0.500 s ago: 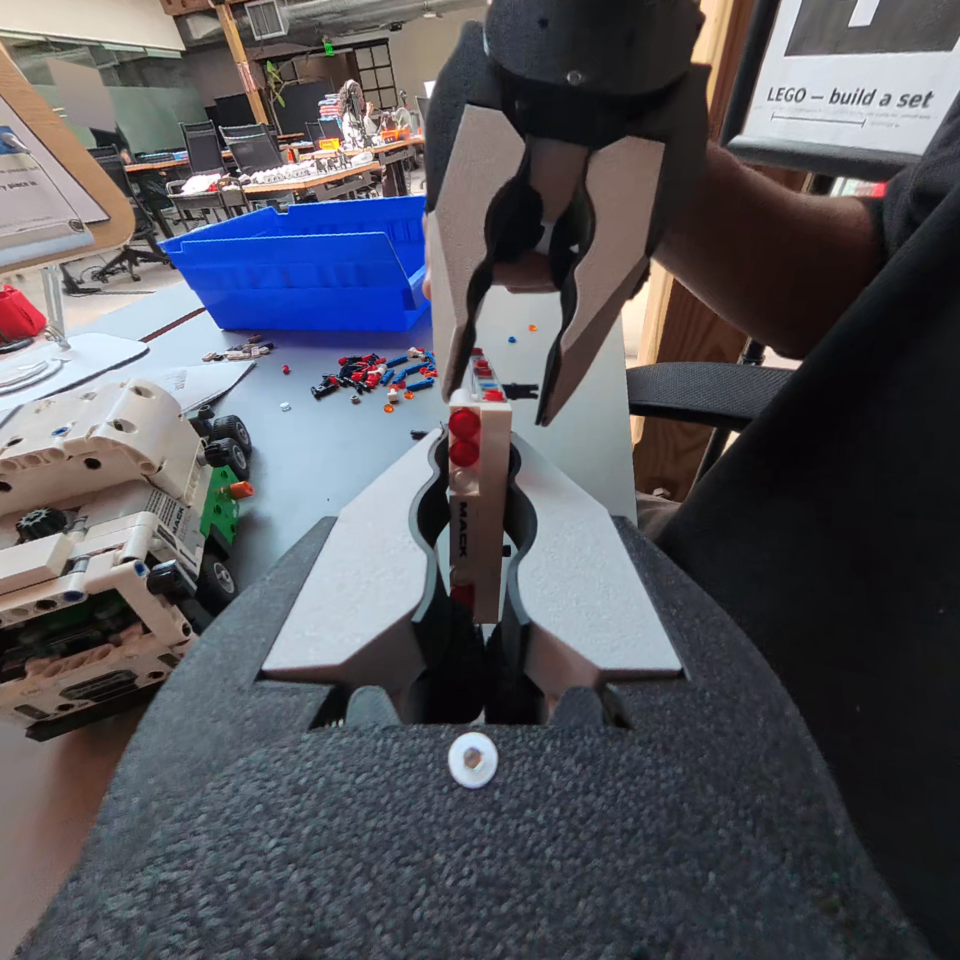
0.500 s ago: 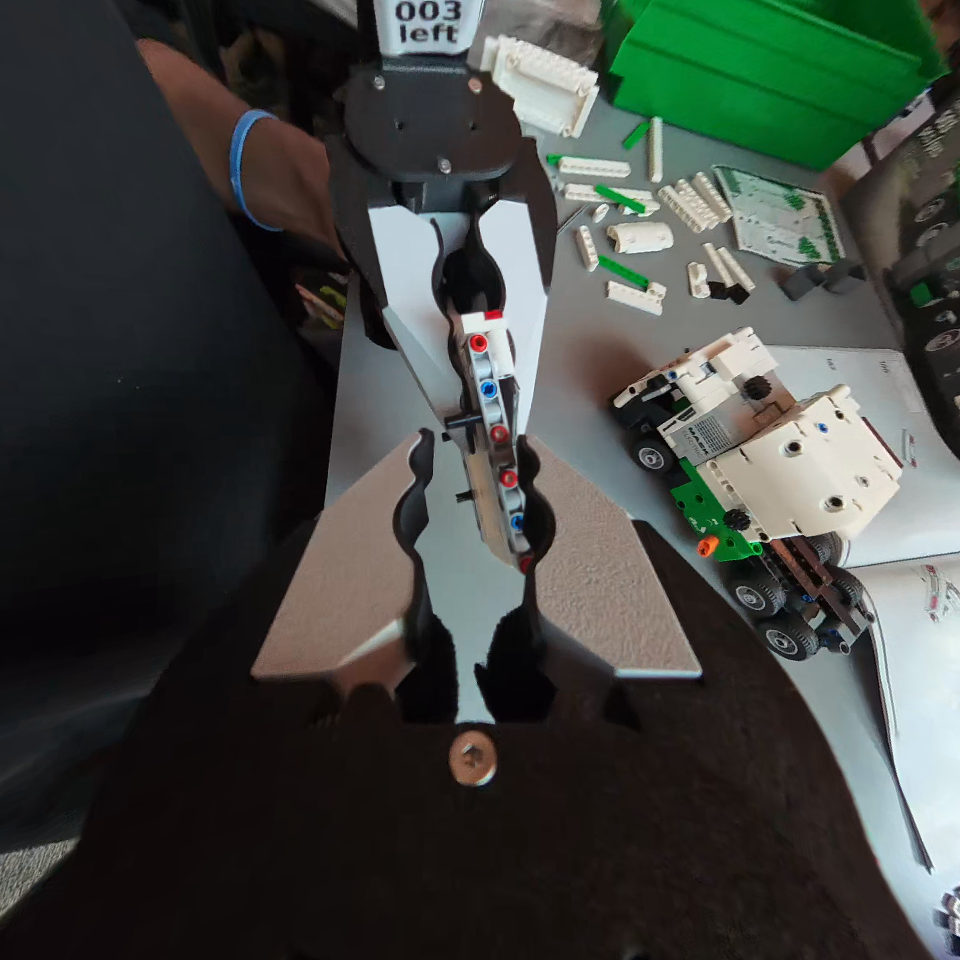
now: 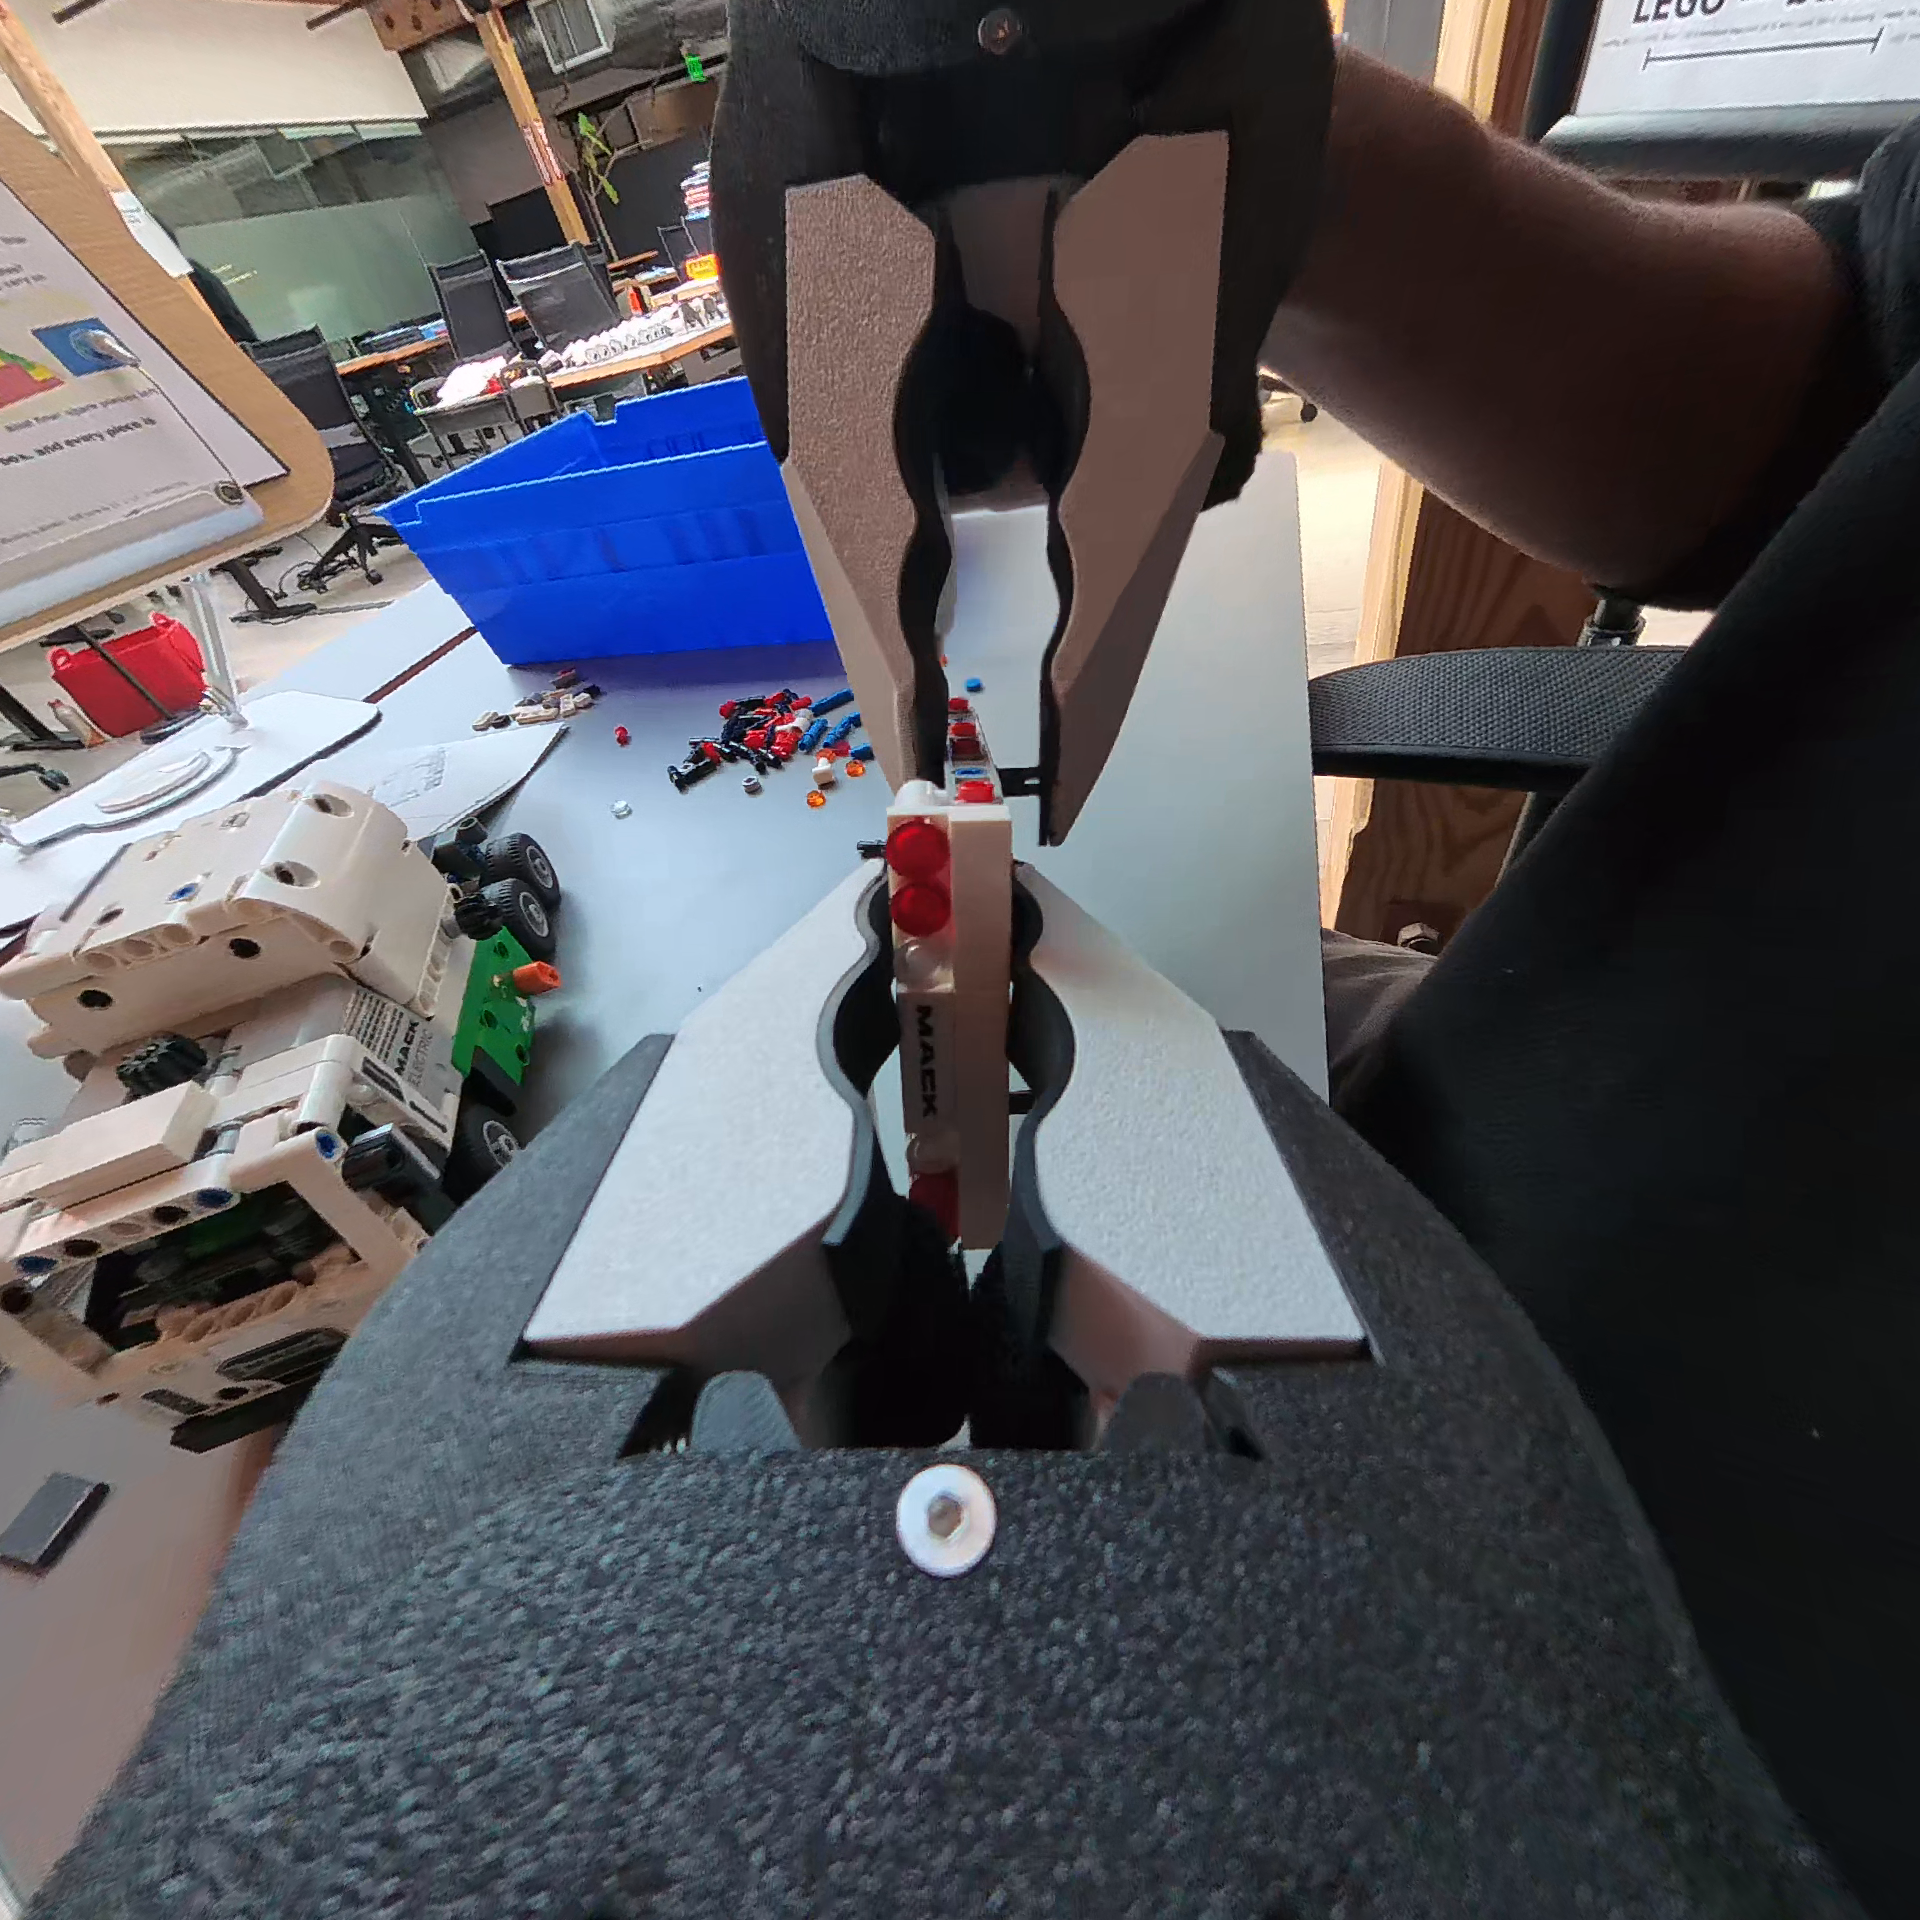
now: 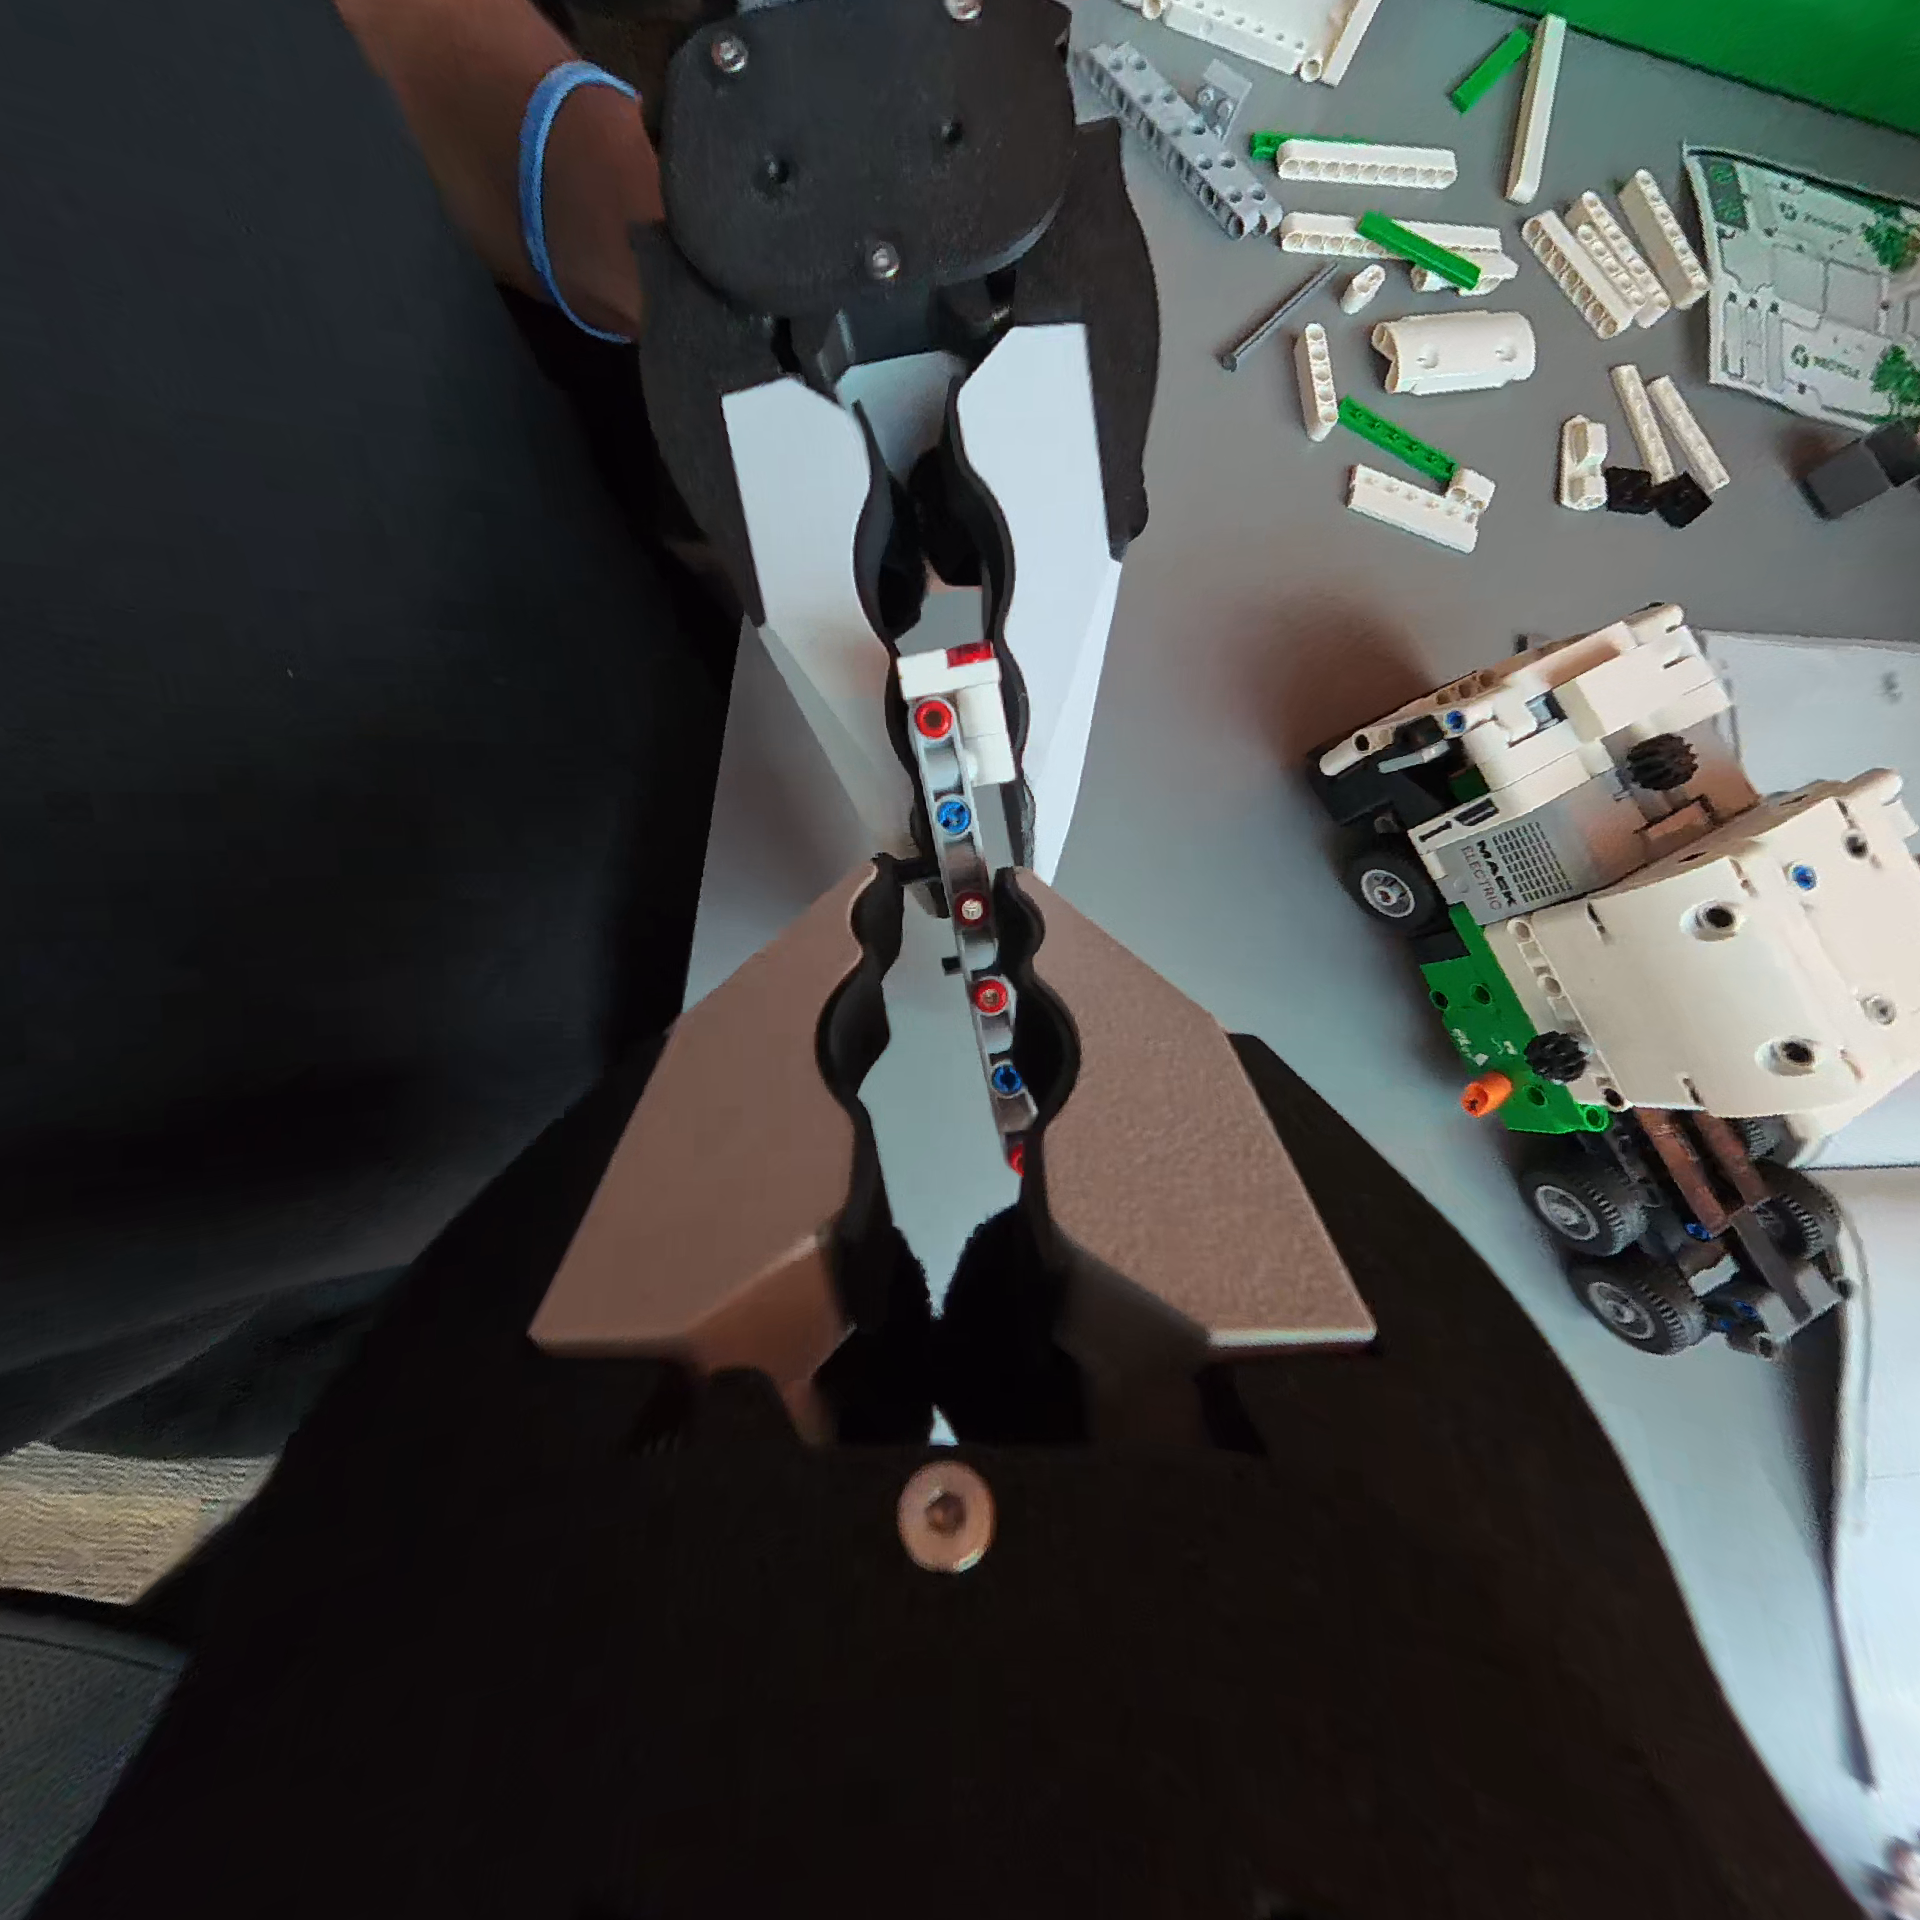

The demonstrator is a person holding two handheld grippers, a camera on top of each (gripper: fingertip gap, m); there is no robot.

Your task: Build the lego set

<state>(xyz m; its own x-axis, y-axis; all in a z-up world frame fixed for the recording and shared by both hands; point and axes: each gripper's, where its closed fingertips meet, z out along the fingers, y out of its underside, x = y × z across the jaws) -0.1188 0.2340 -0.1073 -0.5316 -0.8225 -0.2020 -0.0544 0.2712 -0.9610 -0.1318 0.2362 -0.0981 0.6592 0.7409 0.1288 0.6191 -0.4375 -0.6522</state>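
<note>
Two grippers meet over the grey table (image 3: pixel 727 904): the left gripper (image 3: pixel 951 883) clamps a slim white-and-grey brick assembly (image 3: pixel 961 997) studded with red and blue pins, its far end between the right gripper's (image 4: pixel 945 894) parted fingers, beside a white-and-green toy truck (image 4: pixel 1662 935).

A half-built white and green toy brick truck (image 3: pixel 239 1049) stands on the grey desk (image 3: pixel 707 873). Behind it sit a blue plastic bin (image 3: pixel 623 540) and a scatter of small red, blue and black pins (image 3: pixel 769 732). Loose white and green beams (image 4: pixel 1403 343) (some stacked) lie near a green bin (image 4: pixel 1766 42).
</note>
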